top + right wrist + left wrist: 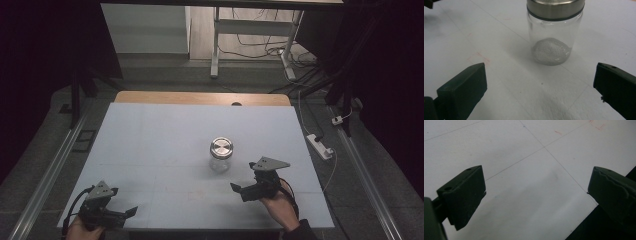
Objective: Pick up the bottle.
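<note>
A clear glass jar (pixel 221 155) with a metal lid (pixel 221 147) stands upright at the centre of the white table (pixel 150 140). The right gripper (pixel 240 189), jaws spread wide and empty, sits near it at the jar's five o'clock. The left gripper (pixel 131 212), likewise wide open, rests well apart at its seven o'clock.
</note>
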Available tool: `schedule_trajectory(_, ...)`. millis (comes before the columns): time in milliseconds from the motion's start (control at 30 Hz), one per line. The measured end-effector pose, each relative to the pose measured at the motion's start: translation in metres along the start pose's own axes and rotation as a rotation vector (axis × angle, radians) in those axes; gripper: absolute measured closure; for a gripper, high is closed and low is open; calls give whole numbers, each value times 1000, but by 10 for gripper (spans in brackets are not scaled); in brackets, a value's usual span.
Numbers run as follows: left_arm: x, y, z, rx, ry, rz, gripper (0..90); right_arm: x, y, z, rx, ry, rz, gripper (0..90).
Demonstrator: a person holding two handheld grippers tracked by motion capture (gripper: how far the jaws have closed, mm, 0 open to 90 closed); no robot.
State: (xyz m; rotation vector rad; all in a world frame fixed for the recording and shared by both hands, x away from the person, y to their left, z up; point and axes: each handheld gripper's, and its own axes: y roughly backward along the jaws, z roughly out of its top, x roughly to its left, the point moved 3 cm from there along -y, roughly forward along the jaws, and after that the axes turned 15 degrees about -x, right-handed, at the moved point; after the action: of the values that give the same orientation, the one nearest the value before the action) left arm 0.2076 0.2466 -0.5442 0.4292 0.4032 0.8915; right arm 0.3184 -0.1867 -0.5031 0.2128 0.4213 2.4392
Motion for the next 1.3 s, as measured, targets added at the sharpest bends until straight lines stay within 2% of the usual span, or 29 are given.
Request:
schedule_trajectory(100,0,0,0,0,0,0,22,-3,-8,0,28,-5,7,0)
schedule_trajectory(267,0,0,0,0,1,0,22,-4,-20,2,48,19,-6,0)
schedule_trajectory(500,1,0,0,3,6,0,22,-13,-34,4,63,0,-30,0)
schedule_trajectory(633,1,0,0,2,9,0,22,-18,-41,5,79,-9,-24,0)
schedule_trajectory(867,1,-1,0,7,8,0,23,-24,-54,8,75,-33,-11,0)
schedule_trajectory(967,1,-1,0,5,10,-1,23,-26,-60,9,83,-25,-17,0)
schedule_trajectory(1133,2,0,0,4,14,-4,22,-27,-70,9,104,-22,-1,0)
schedule_trajectory(1300,2,0,0,-1,16,-7,22,-26,-82,12,121,5,-1,0)
